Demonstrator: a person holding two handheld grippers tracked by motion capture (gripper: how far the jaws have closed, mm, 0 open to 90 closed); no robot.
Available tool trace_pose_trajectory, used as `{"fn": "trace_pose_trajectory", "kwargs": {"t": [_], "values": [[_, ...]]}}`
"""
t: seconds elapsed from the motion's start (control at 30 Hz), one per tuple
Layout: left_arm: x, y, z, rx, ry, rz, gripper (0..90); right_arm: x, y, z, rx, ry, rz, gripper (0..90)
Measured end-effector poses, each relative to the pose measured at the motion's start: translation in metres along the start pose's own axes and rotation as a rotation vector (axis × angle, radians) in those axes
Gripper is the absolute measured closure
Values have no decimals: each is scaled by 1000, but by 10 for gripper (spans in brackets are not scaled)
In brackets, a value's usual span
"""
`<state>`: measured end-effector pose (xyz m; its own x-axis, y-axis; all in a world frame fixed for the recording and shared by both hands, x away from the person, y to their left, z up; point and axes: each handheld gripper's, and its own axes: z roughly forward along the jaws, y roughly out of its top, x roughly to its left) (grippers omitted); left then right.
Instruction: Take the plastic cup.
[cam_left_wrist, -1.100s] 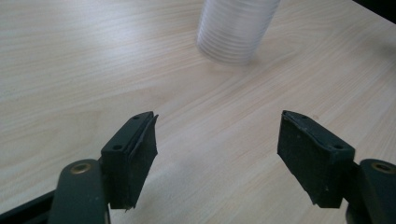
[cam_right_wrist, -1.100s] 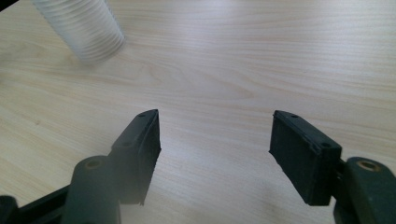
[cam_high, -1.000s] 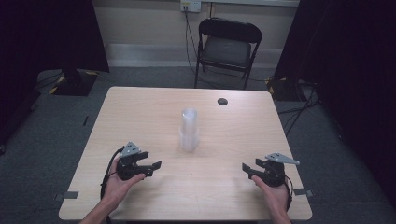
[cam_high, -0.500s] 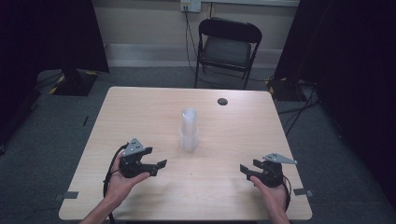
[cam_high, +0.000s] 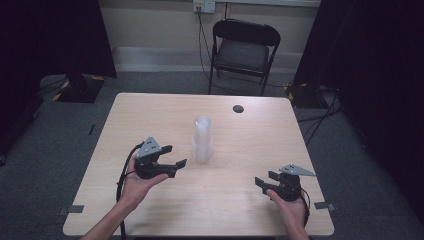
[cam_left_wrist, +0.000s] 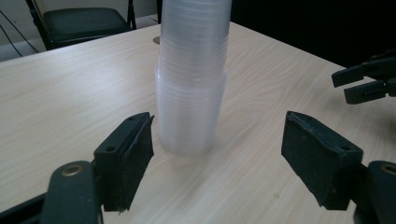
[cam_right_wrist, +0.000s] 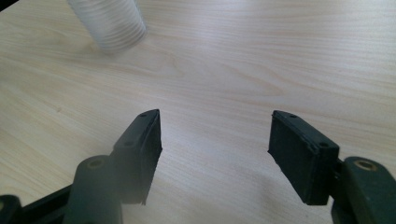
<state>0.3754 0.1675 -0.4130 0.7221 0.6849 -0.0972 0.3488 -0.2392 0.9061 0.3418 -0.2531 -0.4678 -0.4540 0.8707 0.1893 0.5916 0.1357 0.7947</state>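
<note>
Stacked clear cups stood upright just ahead of the left gripper, whose jaws were spread wide. Farther off, the right gripper was also spread, holding nothing.

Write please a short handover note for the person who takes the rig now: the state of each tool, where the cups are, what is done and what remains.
Left tool: open, holding nothing, aimed at the stack of clear cups and close to it, not touching.
Right tool: open, holding nothing, low over the table at the near right, well apart from the stack.
Stack: upright near the table's middle, untouched.
Done: nothing gripped so far.
Left: probably bring the left tool around the stack and close on it; the right tool may then take a cup.
</note>
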Motion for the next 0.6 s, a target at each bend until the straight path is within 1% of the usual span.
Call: {"fn": "trace_pose_trajectory", "kwargs": {"t": [0.07, 0.1, 0.13, 0.17, 0.2, 0.3, 0.33, 0.43, 0.47, 0.5, 0.53, 0.57, 0.6], "values": [[-1, 4, 4, -11, -14, -11, 258, 0, 0, 0, -4, 4, -2, 341], [-1, 6, 6, -14, -23, -8, 272, 0, 0, -1, -7, 6, -3, 341], [-2, 8, 7, -18, -16, 7, 281, 0, -1, -1, -8, 7, -3, 341], [-2, 8, 7, -18, -16, 7, 280, 0, -1, -1, -8, 7, -3, 341], [-1, 11, 10, 8, -28, -2, 277, 0, -1, -1, -9, 9, -3, 341], [-1, 15, 13, 16, -30, -6, 260, 1, -1, -3, -20, 0, -5, 353], [-2, 19, 14, 10, -11, 14, 260, 1, 0, -3, -21, 1, -13, 357], [-2, 22, 15, 4, -19, 18, 242, 2, 0, -2, -20, 6, -14, 356], [-1, 25, 16, -2, -35, 18, 237, 2, 0, -1, -16, 8, -17, 356], [-1, 25, 16, -2, -35, 18, 226, 2, 0, -1, -16, 8, -17, 356], [0, 27, 16, -4, -58, 30, 226, 3, -1, 0, -12, 7, -18, 356], [0, 28, 17, -6, -72, 32, 179, 3, 0, 1, -12, 9, -19, 356], [2, 30, 17, -20, -73, 22, 166, 3, 0, 1, -11, 9, -22, 356]]}}
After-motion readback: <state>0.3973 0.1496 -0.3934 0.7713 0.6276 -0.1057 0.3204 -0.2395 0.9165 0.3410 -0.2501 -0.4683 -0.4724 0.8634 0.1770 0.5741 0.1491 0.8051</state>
